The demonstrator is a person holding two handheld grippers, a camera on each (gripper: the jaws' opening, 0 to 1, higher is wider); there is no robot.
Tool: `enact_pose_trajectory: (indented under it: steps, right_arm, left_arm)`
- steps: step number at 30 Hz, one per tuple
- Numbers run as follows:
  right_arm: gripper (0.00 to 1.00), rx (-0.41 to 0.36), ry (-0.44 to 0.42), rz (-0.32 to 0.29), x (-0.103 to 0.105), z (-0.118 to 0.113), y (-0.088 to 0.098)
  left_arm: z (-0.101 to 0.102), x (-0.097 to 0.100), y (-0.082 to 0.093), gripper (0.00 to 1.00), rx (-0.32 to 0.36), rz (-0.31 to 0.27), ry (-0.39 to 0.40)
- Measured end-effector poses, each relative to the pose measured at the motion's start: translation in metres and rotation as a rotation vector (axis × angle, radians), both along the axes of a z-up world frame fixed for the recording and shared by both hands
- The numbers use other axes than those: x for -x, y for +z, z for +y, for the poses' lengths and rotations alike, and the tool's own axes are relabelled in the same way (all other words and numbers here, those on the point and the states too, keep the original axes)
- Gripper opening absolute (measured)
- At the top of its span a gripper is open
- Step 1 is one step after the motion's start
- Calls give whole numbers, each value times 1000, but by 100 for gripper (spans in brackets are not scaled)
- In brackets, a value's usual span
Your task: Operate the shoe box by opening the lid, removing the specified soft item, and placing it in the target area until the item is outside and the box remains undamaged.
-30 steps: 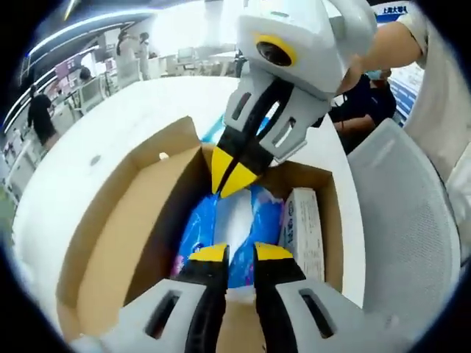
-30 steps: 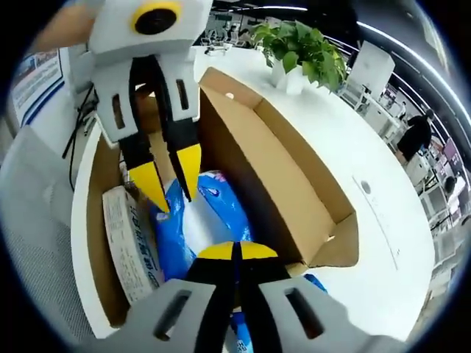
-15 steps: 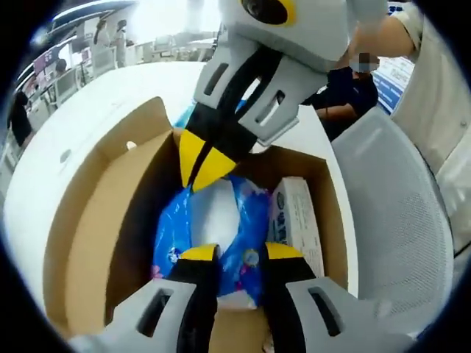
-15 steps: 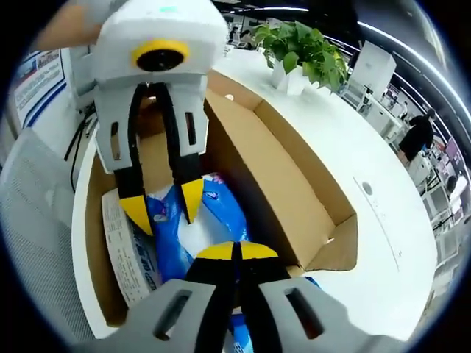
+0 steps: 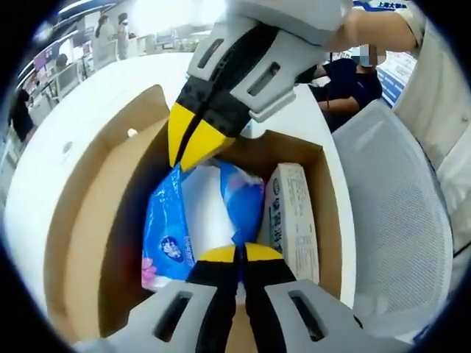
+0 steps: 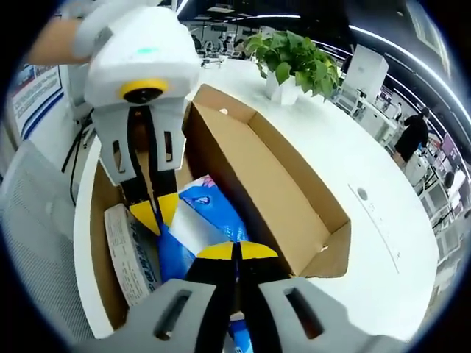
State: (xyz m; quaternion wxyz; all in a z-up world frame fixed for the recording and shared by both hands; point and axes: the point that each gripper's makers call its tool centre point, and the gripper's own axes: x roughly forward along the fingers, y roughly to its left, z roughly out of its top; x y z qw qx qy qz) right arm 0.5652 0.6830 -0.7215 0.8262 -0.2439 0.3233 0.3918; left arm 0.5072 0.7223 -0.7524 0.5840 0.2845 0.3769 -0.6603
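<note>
An open-plan office with distant desks lay beyond the round white worktop [image 6: 383, 184]. On it sat the open shoe box [image 5: 81, 243], lid folded back, beside a grey mesh chair [image 5: 397, 220] and a potted plant [image 6: 291, 62]. Inside lay the blue soft pack [image 5: 165, 228] and a white carton [image 5: 291, 220]. The left tool [image 5: 235, 254] and right tool [image 6: 235, 251] each pinched the pack, jaws closed.

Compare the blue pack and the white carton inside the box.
The blue pack is soft, crinkled plastic; the white carton is stiff and flat-sided with printed text. The pack is pinched at opposite ends by the left gripper and right gripper; the carton lies untouched against the box wall. Both lie lengthwise inside.
</note>
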Motion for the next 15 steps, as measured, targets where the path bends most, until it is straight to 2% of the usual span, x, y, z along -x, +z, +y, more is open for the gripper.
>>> enact_pose_trajectory:
  steps: [15]
  right_arm:
    - [0, -38, 6, -48, 6, 1, 33]
  left_arm:
    - [0, 6, 34, 0, 39, -59, 27]
